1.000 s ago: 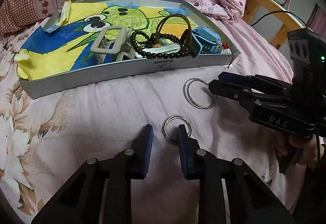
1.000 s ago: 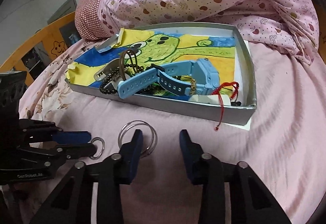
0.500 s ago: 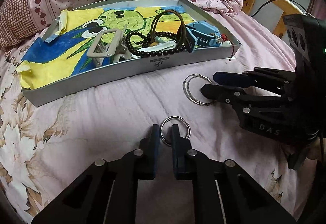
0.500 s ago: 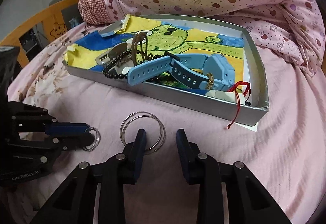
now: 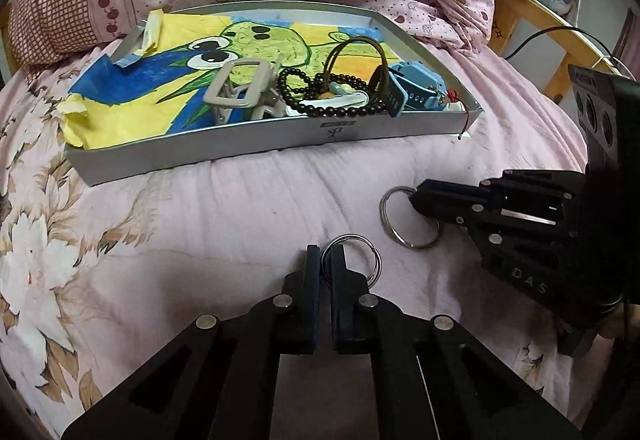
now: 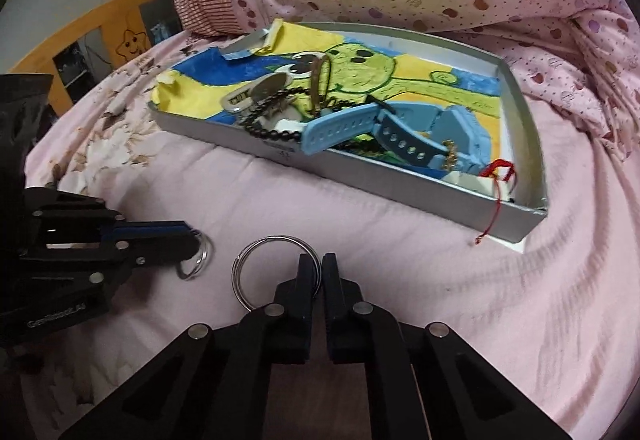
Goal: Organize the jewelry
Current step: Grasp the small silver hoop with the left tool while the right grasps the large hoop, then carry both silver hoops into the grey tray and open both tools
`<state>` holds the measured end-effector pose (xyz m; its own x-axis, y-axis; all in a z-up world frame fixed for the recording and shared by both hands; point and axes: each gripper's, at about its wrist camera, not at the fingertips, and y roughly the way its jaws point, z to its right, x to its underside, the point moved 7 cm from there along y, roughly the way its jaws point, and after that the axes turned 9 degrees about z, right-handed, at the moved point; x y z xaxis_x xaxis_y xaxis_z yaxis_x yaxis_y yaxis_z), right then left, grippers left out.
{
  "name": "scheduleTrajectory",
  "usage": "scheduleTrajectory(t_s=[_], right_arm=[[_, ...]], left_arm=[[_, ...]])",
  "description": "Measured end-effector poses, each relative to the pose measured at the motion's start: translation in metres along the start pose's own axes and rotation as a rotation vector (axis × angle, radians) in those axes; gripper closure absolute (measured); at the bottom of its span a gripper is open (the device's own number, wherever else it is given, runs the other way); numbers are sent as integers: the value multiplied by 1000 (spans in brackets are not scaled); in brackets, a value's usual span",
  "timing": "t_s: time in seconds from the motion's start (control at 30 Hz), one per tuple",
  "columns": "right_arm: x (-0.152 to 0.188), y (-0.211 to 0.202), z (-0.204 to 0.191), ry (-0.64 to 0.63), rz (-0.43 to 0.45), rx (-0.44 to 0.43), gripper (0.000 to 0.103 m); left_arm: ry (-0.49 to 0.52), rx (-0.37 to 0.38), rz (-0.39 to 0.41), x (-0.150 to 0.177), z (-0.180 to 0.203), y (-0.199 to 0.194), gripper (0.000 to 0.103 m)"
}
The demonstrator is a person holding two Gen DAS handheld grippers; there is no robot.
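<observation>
The step in hand seems to be the grasp: the left claw (image 5: 325,260) is pinched on the small ring (image 5: 352,259) and the right claw (image 6: 318,272) on the large ring (image 6: 276,272), both rings low over the bed (image 5: 248,207). Next, I think, each claw must lift its ring and carry it forward over the near wall of the tray (image 5: 280,143). The tray ahead already holds a black bead bracelet (image 5: 320,95), a blue watch (image 6: 360,127), a grey clip (image 5: 236,87) and a red string (image 6: 496,175).
</observation>
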<state>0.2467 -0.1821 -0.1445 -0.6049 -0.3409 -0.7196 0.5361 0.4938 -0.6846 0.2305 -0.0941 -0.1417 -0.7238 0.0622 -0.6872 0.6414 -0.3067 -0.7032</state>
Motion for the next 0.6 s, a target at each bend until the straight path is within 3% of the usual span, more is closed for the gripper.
scheduleTrajectory(t_s=[0.27, 0.6], right_arm=[[2, -6, -18, -53, -4, -25, 98], [-24, -32, -7, -17, 157, 20, 99]], left_arm=[[-17, -10, 21, -2, -6, -12, 101], [-34, -53, 119, -31, -19, -29, 101]])
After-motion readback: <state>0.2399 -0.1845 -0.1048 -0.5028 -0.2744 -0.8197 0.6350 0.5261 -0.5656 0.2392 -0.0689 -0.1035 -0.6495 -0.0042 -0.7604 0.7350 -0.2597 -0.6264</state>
